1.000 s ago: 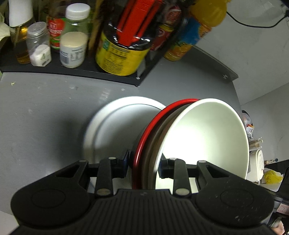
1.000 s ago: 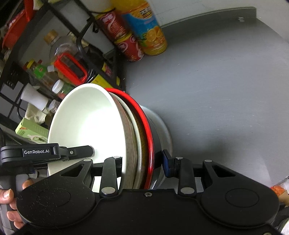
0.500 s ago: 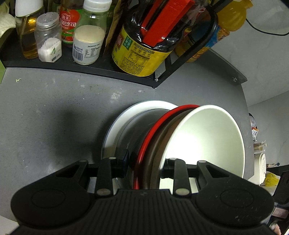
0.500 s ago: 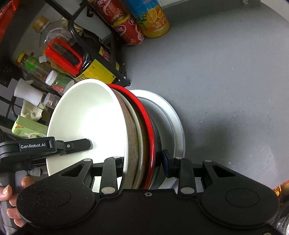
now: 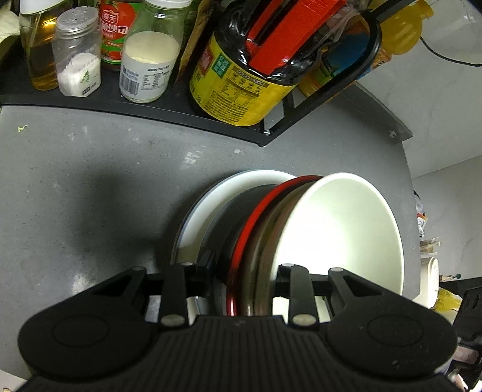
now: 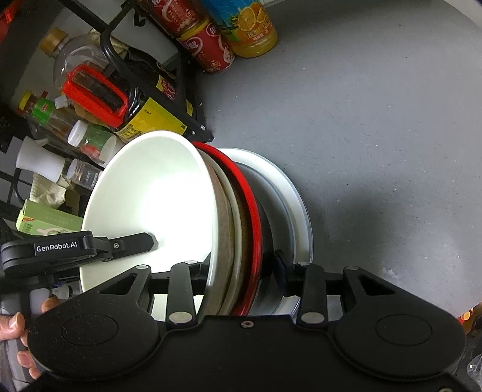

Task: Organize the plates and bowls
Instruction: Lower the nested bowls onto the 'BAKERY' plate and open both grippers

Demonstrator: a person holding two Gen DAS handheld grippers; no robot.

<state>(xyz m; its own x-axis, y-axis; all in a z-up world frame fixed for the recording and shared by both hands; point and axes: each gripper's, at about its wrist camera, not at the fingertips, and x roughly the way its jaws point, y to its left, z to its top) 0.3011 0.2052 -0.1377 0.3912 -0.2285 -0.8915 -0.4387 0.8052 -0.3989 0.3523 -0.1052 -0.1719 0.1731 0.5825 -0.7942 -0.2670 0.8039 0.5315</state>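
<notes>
2 grippers clamp 1 nested stack of bowls from opposite edges, and the stack is tilted on its side over a white plate that lies flat on the grey desk. The left gripper has its fingers closed part way on the stack: 1 inside the white bowl, the other against the dark outer bowl. The right gripper grips the same stack in mirror fashion, 1 finger inside the white bowl and 1 blue-padded finger on the outside. Between the white and dark bowls sit a brown-rimmed bowl and a red-rimmed bowl; how many bowls nest in all is hard to count.

"GenRobot.AI" reads in white on the left gripper's body as seen from the right wrist, with a hand cut off at the frame edge holding it. On the black rack stand a shaker, a white-capped jar with a barcode label, a tomato sauce bottle with Chinese writing, and a large dark jug with a yellow label and red handle; its small print is too fine to read. An orange drink bottle and a red can stand on the desk, tops cut off.
</notes>
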